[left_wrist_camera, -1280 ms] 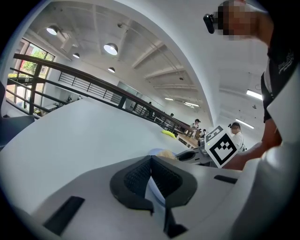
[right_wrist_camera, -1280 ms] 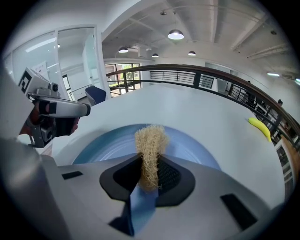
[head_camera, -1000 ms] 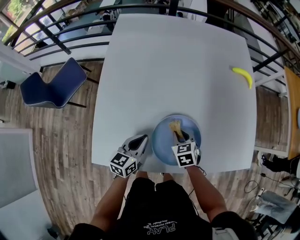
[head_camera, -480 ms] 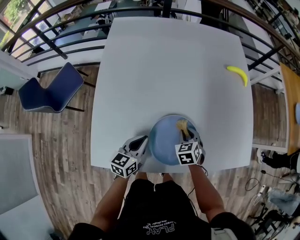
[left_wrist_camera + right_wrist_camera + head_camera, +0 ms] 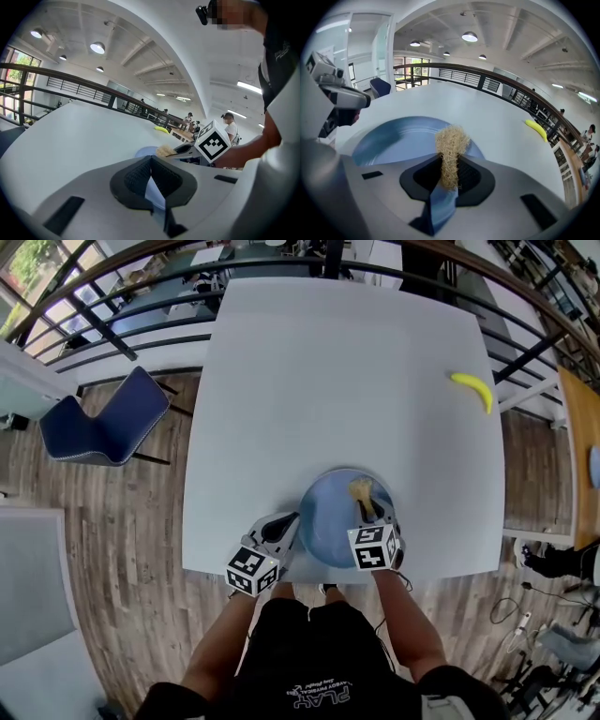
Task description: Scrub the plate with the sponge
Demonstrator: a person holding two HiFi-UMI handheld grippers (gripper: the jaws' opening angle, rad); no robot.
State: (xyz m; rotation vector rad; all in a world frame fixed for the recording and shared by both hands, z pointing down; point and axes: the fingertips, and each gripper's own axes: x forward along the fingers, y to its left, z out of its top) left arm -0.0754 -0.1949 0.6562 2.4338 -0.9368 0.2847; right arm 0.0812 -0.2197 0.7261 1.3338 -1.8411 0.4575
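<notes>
Right gripper view, sponge [image 5: 451,140] clamped between jaws above plate [image 5: 389,140], left gripper [image 5: 287,521] jaws pinching plate rim.

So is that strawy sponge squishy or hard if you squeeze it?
Probably squishy: the sponge looks pinched thin where the right gripper clamps it, and puffs out above. It's a loose tangle of fibres, so likely very light and a bit scratchy. It stands upright over the plate, so it seems springy, not floppy.
</notes>
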